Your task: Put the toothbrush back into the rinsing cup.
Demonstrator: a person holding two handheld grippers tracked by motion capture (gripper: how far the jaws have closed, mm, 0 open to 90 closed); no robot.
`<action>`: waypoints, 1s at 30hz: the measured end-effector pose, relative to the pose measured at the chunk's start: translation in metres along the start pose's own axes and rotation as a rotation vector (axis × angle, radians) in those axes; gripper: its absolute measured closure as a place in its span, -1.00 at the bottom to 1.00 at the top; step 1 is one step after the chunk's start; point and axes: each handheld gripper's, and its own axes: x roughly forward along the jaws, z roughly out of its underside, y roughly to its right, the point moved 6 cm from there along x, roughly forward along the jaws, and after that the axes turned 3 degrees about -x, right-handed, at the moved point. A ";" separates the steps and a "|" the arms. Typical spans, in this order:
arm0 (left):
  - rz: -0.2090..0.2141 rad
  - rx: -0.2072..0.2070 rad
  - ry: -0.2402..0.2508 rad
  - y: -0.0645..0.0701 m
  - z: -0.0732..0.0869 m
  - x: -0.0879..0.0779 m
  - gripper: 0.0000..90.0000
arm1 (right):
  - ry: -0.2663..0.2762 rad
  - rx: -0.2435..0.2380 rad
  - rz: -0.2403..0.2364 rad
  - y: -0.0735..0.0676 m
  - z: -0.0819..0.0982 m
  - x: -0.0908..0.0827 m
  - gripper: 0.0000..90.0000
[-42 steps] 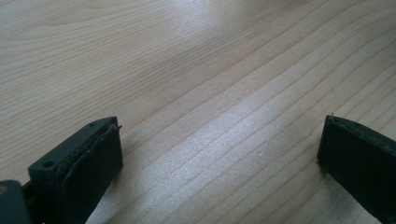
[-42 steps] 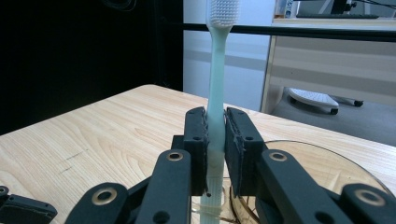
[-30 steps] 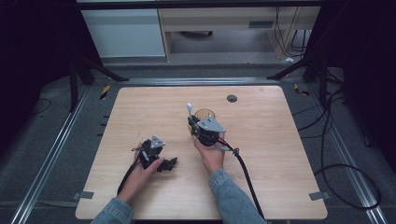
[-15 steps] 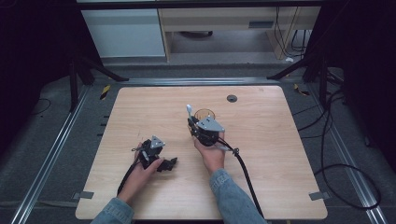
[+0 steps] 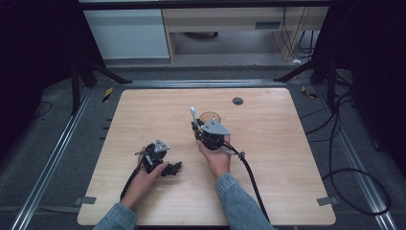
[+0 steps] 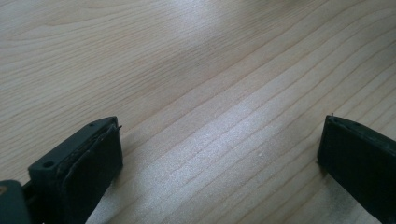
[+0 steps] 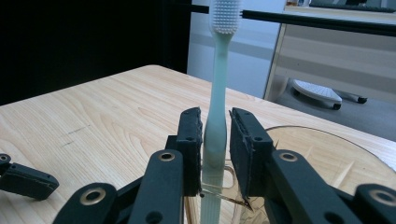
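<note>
A pale green toothbrush (image 7: 218, 93) stands upright, bristles at the top, with its lower end in a clear amber cup (image 7: 322, 154). My right gripper (image 7: 215, 114) has its jaws on either side of the handle. They have just been opening, and a thin gap shows at the right pad, so the gripper is open. From above, the toothbrush (image 5: 192, 113) and the cup (image 5: 209, 116) are mid-table, just beyond the right gripper (image 5: 197, 128). My left gripper (image 5: 168, 168) rests low on the wooden table (image 5: 268, 129), open. In its own view the left gripper (image 6: 219, 135) has only bare wood between its jaws.
A small dark round grommet (image 5: 238, 100) is set in the table near its far edge. A black cable (image 5: 251, 175) trails from the right gripper toward the near edge. Cabinets and metal stand legs lie beyond the table.
</note>
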 end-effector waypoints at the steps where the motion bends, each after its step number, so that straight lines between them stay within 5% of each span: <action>1: 0.000 0.000 0.000 0.000 0.000 0.000 -1.00 | 0.001 -0.004 0.000 0.000 0.000 0.000 0.63; 30: 0.001 0.001 -0.001 0.000 0.000 0.000 -1.00 | -0.003 -0.028 0.001 -0.004 -0.009 -0.002 0.38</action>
